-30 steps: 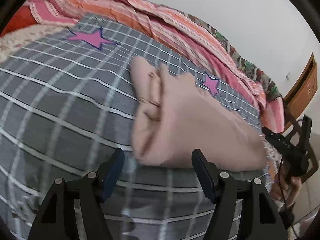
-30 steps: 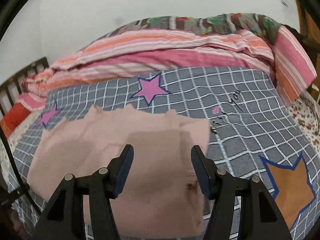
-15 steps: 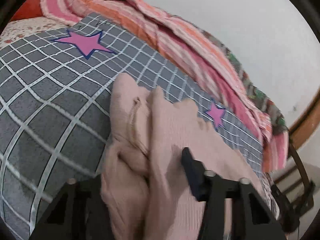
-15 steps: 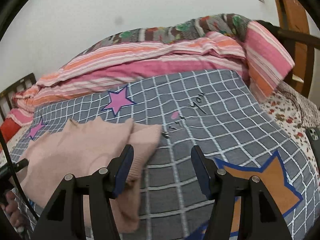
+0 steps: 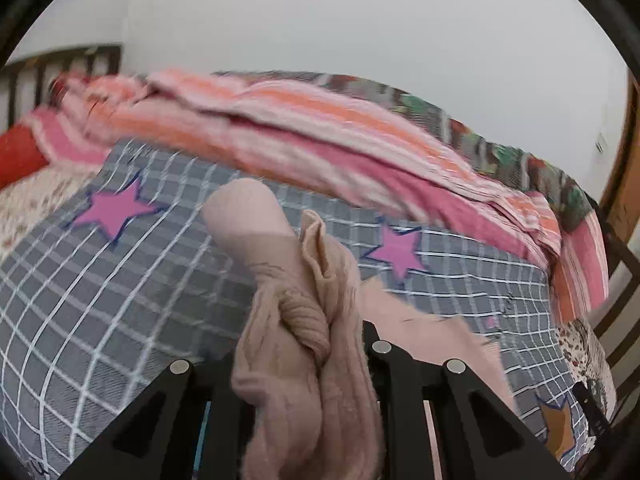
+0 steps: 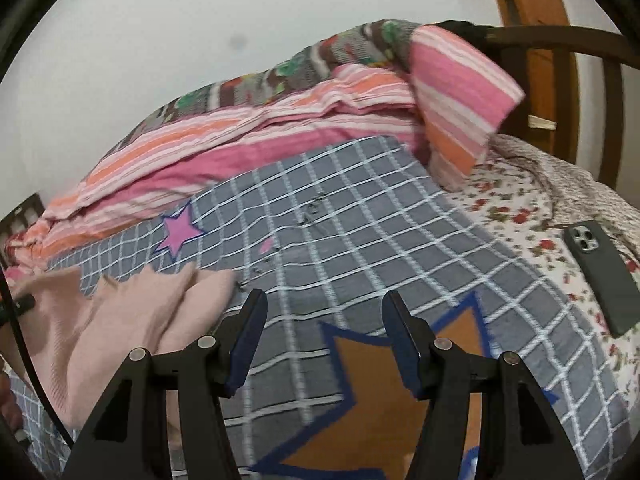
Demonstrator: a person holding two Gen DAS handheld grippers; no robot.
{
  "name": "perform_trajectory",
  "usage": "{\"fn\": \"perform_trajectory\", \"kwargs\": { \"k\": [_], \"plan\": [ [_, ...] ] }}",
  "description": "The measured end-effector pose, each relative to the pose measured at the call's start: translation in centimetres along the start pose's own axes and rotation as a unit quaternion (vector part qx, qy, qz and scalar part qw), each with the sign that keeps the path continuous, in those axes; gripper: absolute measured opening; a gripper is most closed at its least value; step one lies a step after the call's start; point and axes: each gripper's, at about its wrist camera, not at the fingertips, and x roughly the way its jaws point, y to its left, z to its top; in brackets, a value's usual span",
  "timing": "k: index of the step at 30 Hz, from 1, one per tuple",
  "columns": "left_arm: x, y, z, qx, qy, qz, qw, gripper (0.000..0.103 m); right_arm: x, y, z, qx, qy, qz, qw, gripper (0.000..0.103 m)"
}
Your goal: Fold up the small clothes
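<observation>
Left wrist view. My left gripper [image 5: 296, 344] has its jaws closing with a bunched fold of the pink knit garment [image 5: 304, 320] between them. The cloth fills the gap and hides both pads, so the grip reads as pinched on fabric. The gathered part rises up from my fingers in ribbed wrinkles. A smooth, rounded portion of the same garment [image 5: 244, 212] stands above the bunch, lifted off the bed. The rest trails down to the right and lies on the grey checked bedsheet [image 5: 100, 300]. Two pink stars [image 5: 114, 210] are printed on that sheet, one on each side of the garment. A striped pink and orange quilt [image 5: 320, 140] is heaped along the far side against the white wall. A dark slatted headboard [image 5: 60, 60] shows at upper left.

Right wrist view. My right gripper [image 6: 324, 344] has its jaws standing apart with nothing between them. The blue pads [image 6: 248, 340] hover over bare checked sheet, above a large orange star [image 6: 384, 412] outlined in blue. The pink garment is at lower left, just beside my left finger, its edge raised and rumpled. Motion blur softens it. A dark phone [image 6: 604, 276] lies camera side up on the floral sheet [image 6: 520, 208] at right, well apart from the garment. A striped pillow [image 6: 456, 96] leans at the far end.
</observation>
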Motion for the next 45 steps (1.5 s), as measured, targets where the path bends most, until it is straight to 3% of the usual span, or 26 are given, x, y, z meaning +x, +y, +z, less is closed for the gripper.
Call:
{"fn": "perform_trajectory", "kwargs": {
  "k": [7,11,14,17,20,23,24,25,26,29,32,36,38,45],
  "plan": [
    [0.6,-11.3,-2.4,0.079,-0.002,-0.020,0.9967,0.018,-0.2,-3.8,0.2,0.043,-0.002,-0.018,0.999,0.059],
    [2.0,-15.8,-6.4,0.119,0.038,-0.047,0.9911,0.018,-0.3,-4.7,0.0,0.053,0.000,-0.011,0.999,0.059],
    [2.8,-16.7,-8.9,0.144,0.063,-0.045,0.9866,0.019,-0.2,-4.5,-0.2,0.044,0.005,-0.002,0.999,0.059],
    [2.1,-15.9,-9.7,0.163,0.062,-0.068,0.9823,0.026,-0.2,-3.8,-0.3,0.027,0.011,0.013,0.999,0.059],
    [0.7,-13.2,-8.5,0.126,0.074,-0.118,0.9823,0.030,0.0,-2.6,-0.7,0.012,0.020,0.039,0.999,0.060],
    [-0.2,-10.8,-7.5,0.096,0.091,-0.159,0.9784,0.045,0.4,-1.1,-0.8,0.014,0.042,0.100,0.994,0.062],
    [-1.0,-9.4,-7.1,0.091,0.087,-0.166,0.9781,0.055,0.5,-0.4,-0.9,0.014,0.052,0.127,0.990,0.062],
    [-1.3,-8.9,-7.0,0.091,0.080,-0.166,0.9787,0.063,0.6,0.3,-0.9,0.015,0.057,0.147,0.987,0.063],
    [-2.2,-7.5,-6.8,0.092,0.064,-0.163,0.9803,0.065,0.6,1.1,-1.0,0.014,0.062,0.166,0.984,0.064],
    [-3.3,-4.9,-6.3,0.100,0.046,-0.153,0.9820,0.067,0.7,3.4,-1.0,0.008,0.069,0.207,0.976,0.069],
    [-3.5,-2.5,-5.3,0.119,0.027,-0.121,0.9851,0.068,1.5,5.4,-0.9,0.014,0.084,0.241,0.967,0.072],
    [-2.7,-0.1,-3.6,0.128,0.003,-0.099,0.9868,0.068,3.2,6.6,-0.5,0.052,0.116,0.266,0.955,0.072],
    [-1.3,0.5,-2.7,0.126,0.001,-0.082,0.9887,0.068,4.3,7.3,-0.3,0.063,0.132,0.271,0.952,0.072],
    [3.1,1.1,-1.2,0.094,0.012,-0.081,0.9922,0.068,8.9,9.1,1.0,0.070,0.199,0.252,0.945,0.072]
  ]
}}
